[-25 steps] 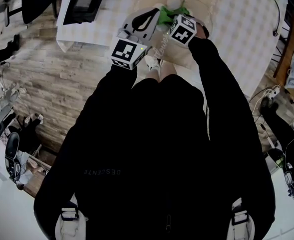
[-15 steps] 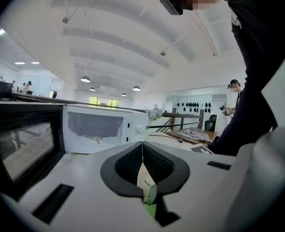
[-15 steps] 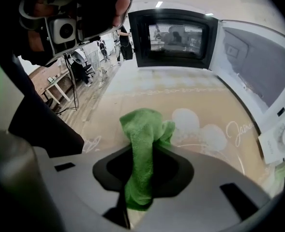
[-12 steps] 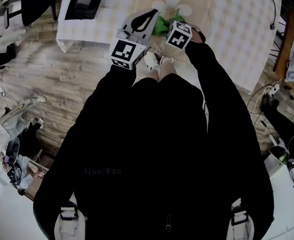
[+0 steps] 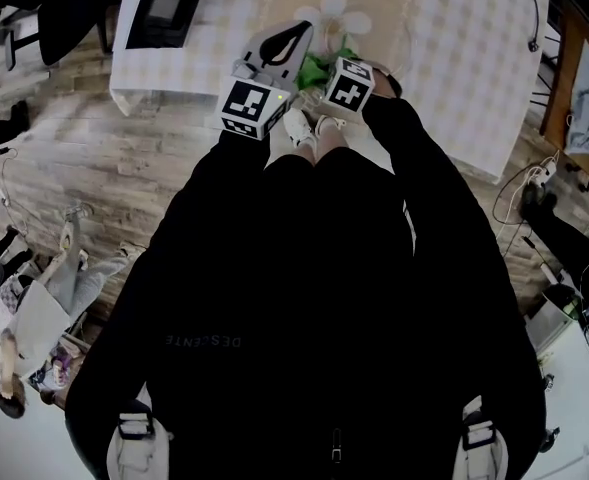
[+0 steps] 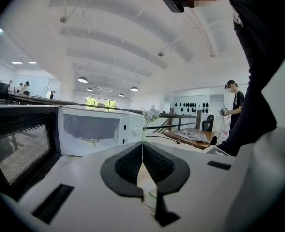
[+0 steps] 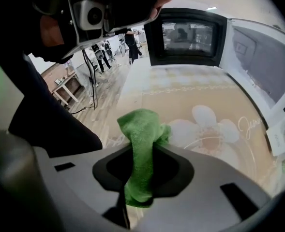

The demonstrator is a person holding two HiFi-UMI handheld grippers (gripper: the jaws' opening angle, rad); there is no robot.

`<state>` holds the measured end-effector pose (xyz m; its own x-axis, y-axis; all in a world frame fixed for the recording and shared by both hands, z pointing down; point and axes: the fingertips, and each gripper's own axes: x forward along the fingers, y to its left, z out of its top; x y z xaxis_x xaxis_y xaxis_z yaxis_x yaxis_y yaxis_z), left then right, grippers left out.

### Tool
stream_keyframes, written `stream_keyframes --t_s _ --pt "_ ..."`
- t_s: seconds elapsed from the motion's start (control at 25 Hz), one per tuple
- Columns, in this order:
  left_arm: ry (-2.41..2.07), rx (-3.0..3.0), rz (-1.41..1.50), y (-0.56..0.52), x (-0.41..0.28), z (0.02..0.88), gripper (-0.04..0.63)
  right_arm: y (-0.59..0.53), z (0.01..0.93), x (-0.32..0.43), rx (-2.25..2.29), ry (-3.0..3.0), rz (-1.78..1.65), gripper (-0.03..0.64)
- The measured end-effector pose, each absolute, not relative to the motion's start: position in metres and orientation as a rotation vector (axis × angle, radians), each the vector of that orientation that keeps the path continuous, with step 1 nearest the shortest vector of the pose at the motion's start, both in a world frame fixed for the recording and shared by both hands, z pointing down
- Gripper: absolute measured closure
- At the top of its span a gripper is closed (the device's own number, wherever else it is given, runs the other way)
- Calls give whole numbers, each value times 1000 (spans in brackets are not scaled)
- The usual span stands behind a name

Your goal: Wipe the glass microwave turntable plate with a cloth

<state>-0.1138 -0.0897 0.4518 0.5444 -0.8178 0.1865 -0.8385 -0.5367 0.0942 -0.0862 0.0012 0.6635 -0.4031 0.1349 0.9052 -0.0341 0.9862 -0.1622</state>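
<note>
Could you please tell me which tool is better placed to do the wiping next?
The right tool: its jaws are shut on the green cloth, which sticks out past the tips. The left tool is shut on a thin clear edge, apparently the glass plate, so it probably just holds.

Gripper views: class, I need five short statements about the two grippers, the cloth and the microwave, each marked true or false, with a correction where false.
1. The right gripper is shut on a green cloth. True.
2. The microwave has its door closed. False: the door stands open.
3. The left gripper is wide open and empty. False: its jaws are closed on the thin edge of the glass plate.
4. The tablecloth has a flower printed on it. True.
5. The cloth lies flat on the table. False: it is held up between the right gripper's jaws.
</note>
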Motion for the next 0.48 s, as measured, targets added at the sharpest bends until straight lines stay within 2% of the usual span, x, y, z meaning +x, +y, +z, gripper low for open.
stream_keyframes --t_s 0.48 --pt "-1412 2610 164 -114 -99 448 574 -90 616 -56 192 -2073 148 514"
